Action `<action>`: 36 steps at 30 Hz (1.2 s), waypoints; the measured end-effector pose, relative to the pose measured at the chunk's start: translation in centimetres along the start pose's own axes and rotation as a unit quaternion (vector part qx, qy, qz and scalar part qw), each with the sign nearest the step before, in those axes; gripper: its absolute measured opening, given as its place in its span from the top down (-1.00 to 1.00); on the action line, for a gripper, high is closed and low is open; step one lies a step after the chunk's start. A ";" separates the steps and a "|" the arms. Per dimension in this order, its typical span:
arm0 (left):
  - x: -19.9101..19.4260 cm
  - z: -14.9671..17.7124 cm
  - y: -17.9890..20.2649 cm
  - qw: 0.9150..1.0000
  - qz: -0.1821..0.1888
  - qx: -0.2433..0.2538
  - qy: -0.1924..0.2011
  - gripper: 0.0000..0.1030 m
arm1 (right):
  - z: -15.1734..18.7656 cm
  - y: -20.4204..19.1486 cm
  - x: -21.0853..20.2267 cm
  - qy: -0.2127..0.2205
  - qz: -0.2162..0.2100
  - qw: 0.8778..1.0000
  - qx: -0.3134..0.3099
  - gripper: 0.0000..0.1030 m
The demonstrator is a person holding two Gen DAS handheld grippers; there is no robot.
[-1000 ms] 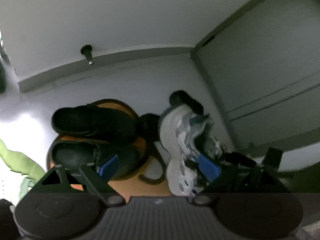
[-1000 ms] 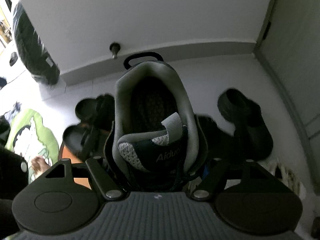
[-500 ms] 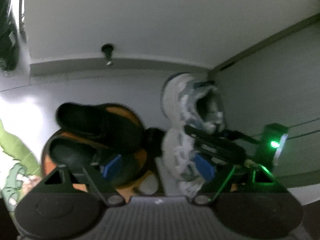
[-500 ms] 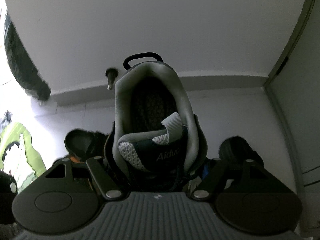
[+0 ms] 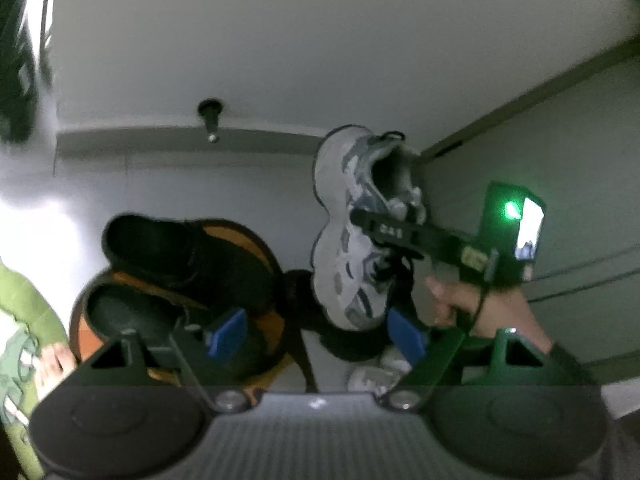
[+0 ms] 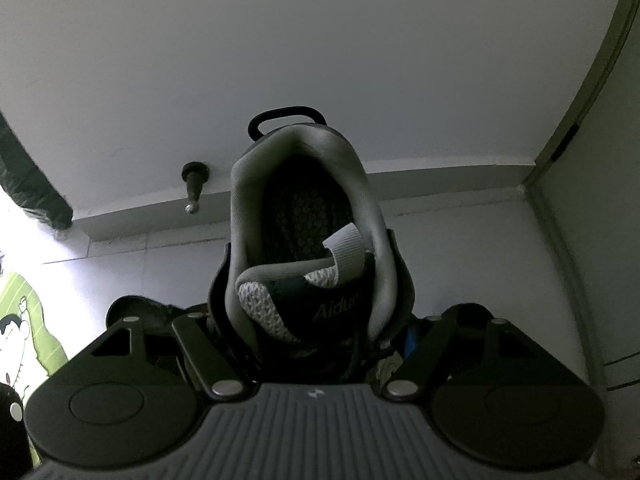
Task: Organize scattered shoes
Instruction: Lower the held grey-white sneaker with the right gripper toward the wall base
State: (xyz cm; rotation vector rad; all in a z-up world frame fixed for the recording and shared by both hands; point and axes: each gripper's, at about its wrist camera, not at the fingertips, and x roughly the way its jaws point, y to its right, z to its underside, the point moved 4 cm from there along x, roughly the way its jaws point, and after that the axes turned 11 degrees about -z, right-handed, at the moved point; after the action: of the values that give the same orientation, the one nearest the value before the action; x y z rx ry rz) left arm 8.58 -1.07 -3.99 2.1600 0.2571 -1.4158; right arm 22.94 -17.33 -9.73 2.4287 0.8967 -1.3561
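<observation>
Carrying step: right gripper (image 6: 316,344) clamps grey sneaker (image 6: 308,240); left gripper (image 5: 316,336) spread, empty. Next: set sneaker beside black shoes (image 5: 180,276), 9 o'clock.

Both wrist cams face the wall, low over the floor; shared: doorstop (image 5: 209,115) (image 6: 195,184) at 11 o'clock.

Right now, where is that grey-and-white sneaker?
The grey-and-white sneaker is held off the floor in the right gripper, right of centre in the left wrist view, beside the black shoes on the floor.
</observation>
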 end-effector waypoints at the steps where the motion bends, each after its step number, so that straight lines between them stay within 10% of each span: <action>1: 0.0 0.0 0.1 1.000 -0.005 0.003 0.004 -0.55 | -0.3 0.3 0.5 0.000 0.000 1.000 0.002 -0.49; 8: 0.2 -0.8 0.4 0.999 -0.012 -0.023 0.037 -0.52 | -2.5 2.4 4.1 -0.010 0.001 1.000 0.009 -0.49; 36: 1.8 -0.6 -3.9 0.991 -0.022 -0.126 -0.044 -0.52 | -3.8 5.8 21.6 -0.104 0.075 0.991 -0.024 -0.48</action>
State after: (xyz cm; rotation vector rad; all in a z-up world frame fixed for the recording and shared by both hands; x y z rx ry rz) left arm 8.14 2.33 -6.74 1.8930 0.4296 -1.4157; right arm 37.53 -11.47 -26.11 2.2179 0.6724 -1.4791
